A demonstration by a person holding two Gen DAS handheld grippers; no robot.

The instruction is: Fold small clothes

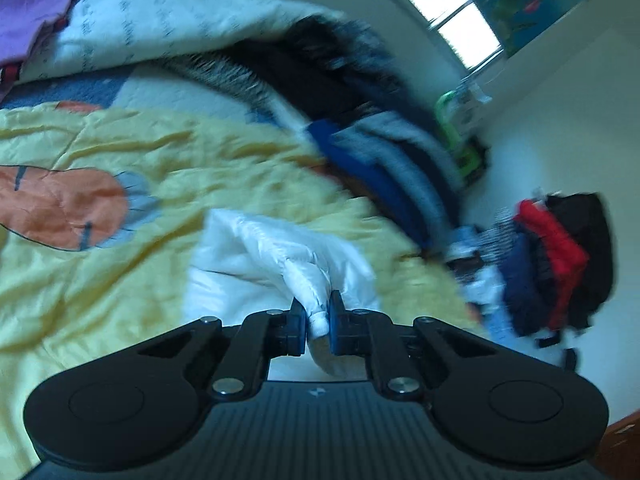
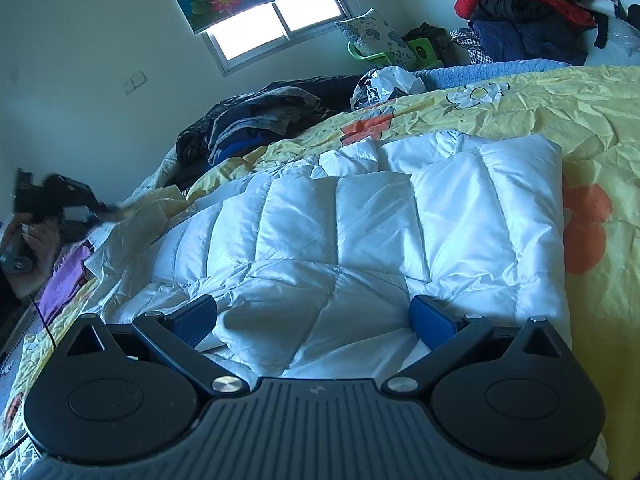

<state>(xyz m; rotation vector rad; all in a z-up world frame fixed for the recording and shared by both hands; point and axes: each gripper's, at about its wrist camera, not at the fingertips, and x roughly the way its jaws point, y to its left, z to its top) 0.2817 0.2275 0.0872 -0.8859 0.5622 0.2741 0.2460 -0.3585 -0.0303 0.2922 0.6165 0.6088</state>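
Left gripper point(image 1: 318, 322) pinching shut on a bunched corner of the white quilted jacket point(image 1: 276, 264), black fingers point(image 1: 298, 326) pressing it from both sides, pointing forward and downward. Right gripper point(image 2: 314, 318) hovering low over the same jacket, blue pads point(image 2: 194, 318) spread wide apart, gripping nothing, also angling downward.

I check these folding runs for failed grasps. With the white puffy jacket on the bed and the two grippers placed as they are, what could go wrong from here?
1. The left gripper pinches only a thin tip of the white jacket; the slick fabric may slip out when pulled.
2. The right gripper is open and pins nothing, so the whole jacket might slide across the yellow bedspread instead of folding.
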